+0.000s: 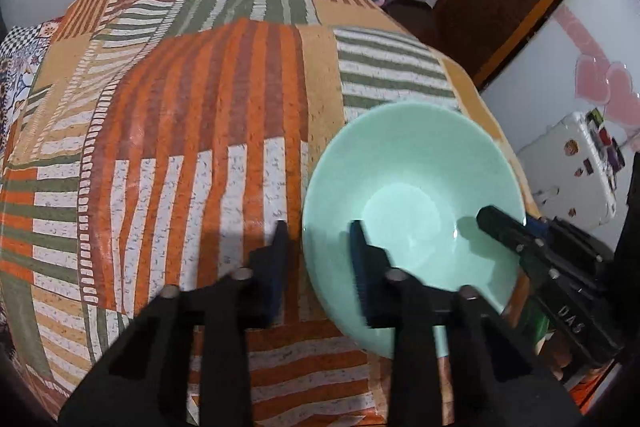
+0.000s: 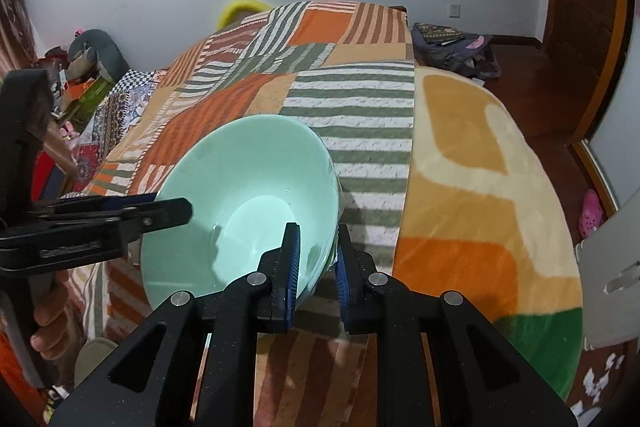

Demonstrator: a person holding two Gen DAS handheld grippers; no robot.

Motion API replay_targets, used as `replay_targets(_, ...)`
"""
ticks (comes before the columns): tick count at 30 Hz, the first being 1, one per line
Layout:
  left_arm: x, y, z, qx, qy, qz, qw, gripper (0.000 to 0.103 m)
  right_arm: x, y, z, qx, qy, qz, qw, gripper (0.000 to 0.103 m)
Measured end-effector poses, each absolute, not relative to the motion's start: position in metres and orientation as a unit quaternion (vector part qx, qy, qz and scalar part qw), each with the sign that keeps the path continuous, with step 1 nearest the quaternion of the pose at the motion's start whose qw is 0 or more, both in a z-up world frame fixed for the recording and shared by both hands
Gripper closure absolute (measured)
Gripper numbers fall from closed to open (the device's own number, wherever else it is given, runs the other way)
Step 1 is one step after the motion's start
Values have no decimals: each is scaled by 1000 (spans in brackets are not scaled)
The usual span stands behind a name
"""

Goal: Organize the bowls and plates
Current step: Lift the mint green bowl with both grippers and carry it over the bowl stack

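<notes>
A mint-green bowl (image 1: 412, 187) (image 2: 248, 179) sits tilted over the striped patchwork cloth (image 1: 200, 131). In the right wrist view my right gripper (image 2: 316, 255) is shut on the bowl's near rim, one blue pad inside and one outside. It also shows in the left wrist view, where the right gripper (image 1: 494, 221) reaches over the bowl's right rim. My left gripper (image 1: 320, 247) straddles the left rim, one finger outside and one inside, with gaps to the wall on both sides. From the right wrist view the left gripper (image 2: 180, 209) comes in side-on over that rim.
The cloth covers a bed, and an orange, cream and green fleece blanket (image 2: 480, 187) lies at its right. A yellow ring (image 2: 240, 9) sits at the far end. A white stickered case (image 1: 568, 167), a bag (image 2: 456, 47) on the floor and a hand (image 2: 48, 319) are nearby.
</notes>
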State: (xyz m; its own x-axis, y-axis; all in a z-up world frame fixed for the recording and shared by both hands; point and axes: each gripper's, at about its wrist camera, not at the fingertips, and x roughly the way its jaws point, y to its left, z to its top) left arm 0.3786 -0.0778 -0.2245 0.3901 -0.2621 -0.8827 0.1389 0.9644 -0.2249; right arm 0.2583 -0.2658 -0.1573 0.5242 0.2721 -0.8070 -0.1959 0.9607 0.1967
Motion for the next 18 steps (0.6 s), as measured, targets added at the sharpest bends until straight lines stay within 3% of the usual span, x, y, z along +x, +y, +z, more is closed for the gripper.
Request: replay_targets(18,311,-71,-176,-38,498,-122,858,90,233,-253,-126,67,450,137,880,88)
